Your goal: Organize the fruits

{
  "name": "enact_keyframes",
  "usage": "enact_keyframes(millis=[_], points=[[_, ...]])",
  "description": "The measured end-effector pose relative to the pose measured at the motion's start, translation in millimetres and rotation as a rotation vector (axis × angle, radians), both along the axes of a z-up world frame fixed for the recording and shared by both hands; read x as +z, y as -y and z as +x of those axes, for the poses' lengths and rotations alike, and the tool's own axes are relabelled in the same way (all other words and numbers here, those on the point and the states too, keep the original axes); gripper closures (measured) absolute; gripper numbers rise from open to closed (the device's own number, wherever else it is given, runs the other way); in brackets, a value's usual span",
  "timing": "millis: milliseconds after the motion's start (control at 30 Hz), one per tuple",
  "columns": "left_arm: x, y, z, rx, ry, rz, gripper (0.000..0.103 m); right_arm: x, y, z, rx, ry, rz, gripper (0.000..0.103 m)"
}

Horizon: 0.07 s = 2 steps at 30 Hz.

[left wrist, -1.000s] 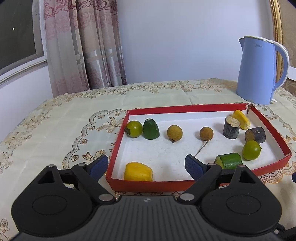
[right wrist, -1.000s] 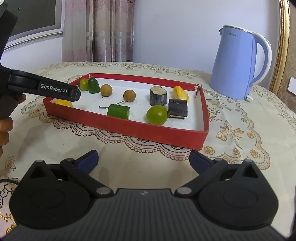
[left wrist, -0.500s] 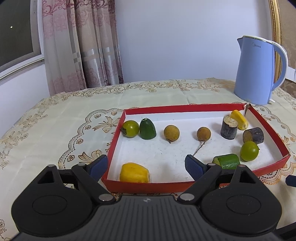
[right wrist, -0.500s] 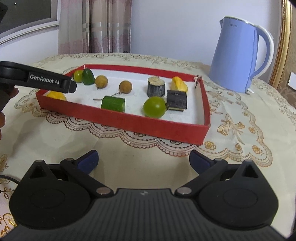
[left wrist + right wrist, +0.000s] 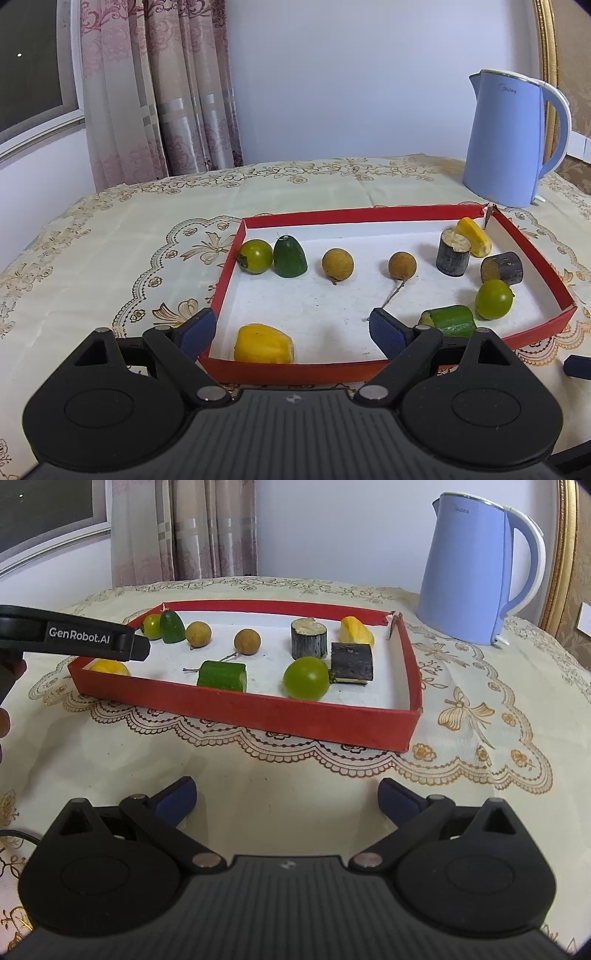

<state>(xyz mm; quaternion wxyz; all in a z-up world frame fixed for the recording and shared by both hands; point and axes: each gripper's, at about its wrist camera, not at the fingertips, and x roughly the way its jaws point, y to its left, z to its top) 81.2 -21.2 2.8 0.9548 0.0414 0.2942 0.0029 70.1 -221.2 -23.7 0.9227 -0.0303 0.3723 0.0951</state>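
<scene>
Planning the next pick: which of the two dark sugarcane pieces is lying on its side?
The sugarcane piece nearest the tray's right wall, beside the green tomato. Its cut face points sideways; the other sugarcane piece stands upright, cut face up.

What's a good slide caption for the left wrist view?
Open left gripper hovers at the near edge of a red tray of assorted fruit pieces, a yellow piece closest, blue kettle behind.

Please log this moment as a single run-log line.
phase: approach | left gripper: open, over red tray near edge, yellow piece ahead | right gripper: open, above tablecloth | fruits: all in tray
</scene>
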Motion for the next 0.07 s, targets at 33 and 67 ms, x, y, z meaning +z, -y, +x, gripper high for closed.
enact_keyframes(millis=[33,67], points=[[-0.1,-0.6,0.6,-0.003,-0.003,-0.008,0.013,0.1,-0.1,0.0,0.000,-0.001,0.000,0.000],[-0.4,-1.2,1.3,-0.004,-0.007,-0.014,0.013,0.2,0.3,0.3,0.000,-0.001,0.000,0.000]])
